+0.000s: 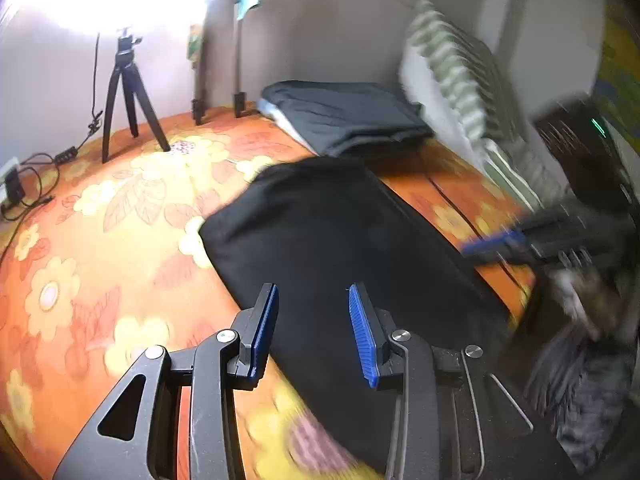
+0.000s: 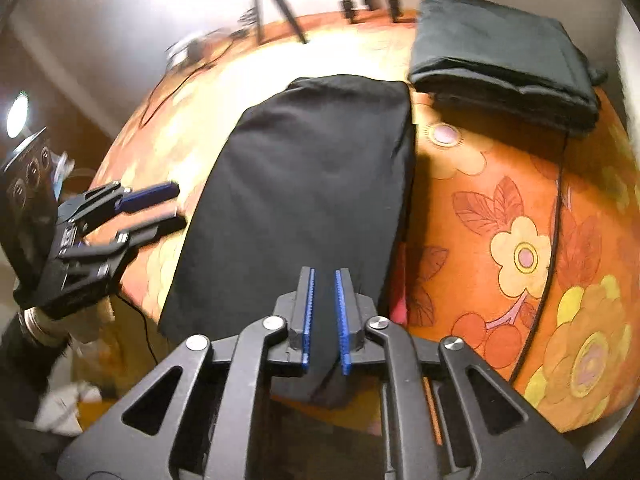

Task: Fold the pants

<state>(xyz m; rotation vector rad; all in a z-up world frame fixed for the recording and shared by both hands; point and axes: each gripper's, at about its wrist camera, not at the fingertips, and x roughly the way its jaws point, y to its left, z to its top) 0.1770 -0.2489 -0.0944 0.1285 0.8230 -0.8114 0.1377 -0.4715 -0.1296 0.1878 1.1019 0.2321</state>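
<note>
The black pants (image 2: 312,184) lie flat on the bed (image 2: 500,208), folded into a long narrow strip that runs from the near edge toward the far side of the orange flowered bedspread. Their near end hangs a little over the bed's edge.

The right tool (image 2: 325,320) sits at that near end. Its blue-padded jaws stand almost together, with a bunch of the black cloth pinched between them; the fabric drops in a small fold below the pads. In the left wrist view the right tool (image 1: 492,246) shows blurred at the right side of the strip, so its jaws cannot be read there.

The left tool (image 1: 314,328) hovers over the strip near its left edge, jaws spread wide, with nothing between them. The black cloth shows through the gap, and the left pad stands about over the boundary between pants and bedspread. In the right wrist view the left tool (image 2: 154,210) lies just beside the left edge of the strip, its two fingers parted and pointing at the cloth; whether they touch the fabric I cannot tell.

Beyond the far end of the pants, close to their right corner, rests a stack of folded dark cloth (image 2: 504,60). A small tripod (image 1: 128,96) stands on the bed farther back, with cables (image 1: 36,176) beside it. A striped pillow (image 1: 460,80) leans on the wall at the right.
</note>
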